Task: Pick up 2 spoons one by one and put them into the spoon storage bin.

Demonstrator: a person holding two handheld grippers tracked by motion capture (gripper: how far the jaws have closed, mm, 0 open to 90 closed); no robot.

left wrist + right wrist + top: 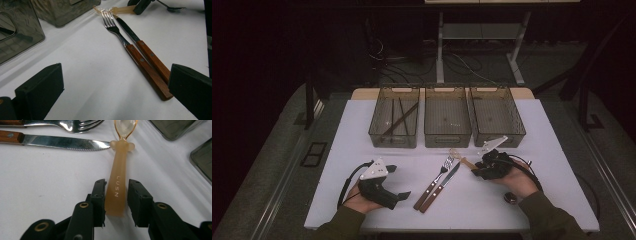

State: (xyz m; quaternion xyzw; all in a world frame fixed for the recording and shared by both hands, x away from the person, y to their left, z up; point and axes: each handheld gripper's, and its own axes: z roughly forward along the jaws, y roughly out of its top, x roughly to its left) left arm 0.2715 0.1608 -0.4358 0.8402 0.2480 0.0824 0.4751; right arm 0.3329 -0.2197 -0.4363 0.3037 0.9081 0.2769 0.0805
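A person sat at a white worktop (362,200) with a gripper in each hand. The right gripper (116,195) had its fingers (98,195) apart on either side of the handle of a translucent amber spoon (119,182); one finger seemed to touch the handle, but it was not yet clamped. The spoon lay flat on the worktop in front of three smoky plastic bins (447,117), its bowl by the tips of a wooden-handled fork (130,47) and knife (145,48), which lay side by side. The left gripper (379,185) rested well apart, near the left edge, its fingers wide open and empty. The left bin held some dark sticks, possibly chopsticks; the middle and right bins looked empty. Sorting appeared barely begun: spoon, fork and knife all remained to be placed.
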